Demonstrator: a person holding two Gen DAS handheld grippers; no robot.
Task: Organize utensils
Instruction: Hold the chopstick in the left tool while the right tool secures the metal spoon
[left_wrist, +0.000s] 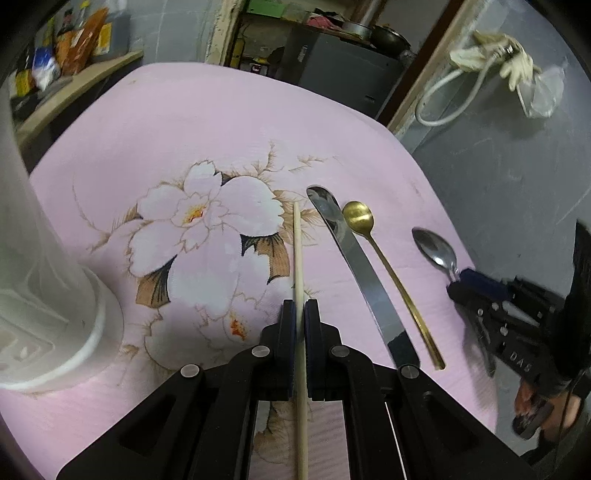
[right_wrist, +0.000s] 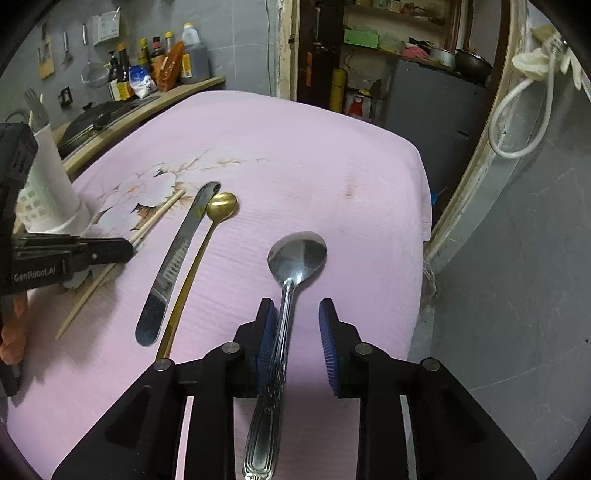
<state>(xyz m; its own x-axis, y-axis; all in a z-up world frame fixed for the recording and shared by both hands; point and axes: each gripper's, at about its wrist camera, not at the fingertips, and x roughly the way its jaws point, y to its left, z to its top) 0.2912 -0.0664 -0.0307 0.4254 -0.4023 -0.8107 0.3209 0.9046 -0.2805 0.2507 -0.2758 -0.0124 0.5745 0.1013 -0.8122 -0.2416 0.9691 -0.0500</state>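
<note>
My left gripper (left_wrist: 301, 308) is shut on a pale wooden chopstick (left_wrist: 297, 240) that lies on the pink flowered cloth (left_wrist: 221, 110). To its right lie a steel knife (left_wrist: 354, 266), a gold spoon (left_wrist: 360, 216) and a silver spoon (left_wrist: 434, 245). In the right wrist view my right gripper (right_wrist: 297, 308) straddles the silver spoon (right_wrist: 297, 254). The handle rests against the left blue pad (right_wrist: 267, 332); the right pad stands clear of it, so the jaws are open. The left gripper (right_wrist: 122, 249) shows there too, on the chopstick (right_wrist: 159, 214).
A white perforated utensil holder (right_wrist: 48, 192) stands at the table's left, with a fork (right_wrist: 35, 105) sticking out of it; it looms close in the left wrist view as holder (left_wrist: 55, 295). The table's right edge (right_wrist: 424, 206) drops to a grey floor. A shelf of bottles (right_wrist: 155, 62) runs behind.
</note>
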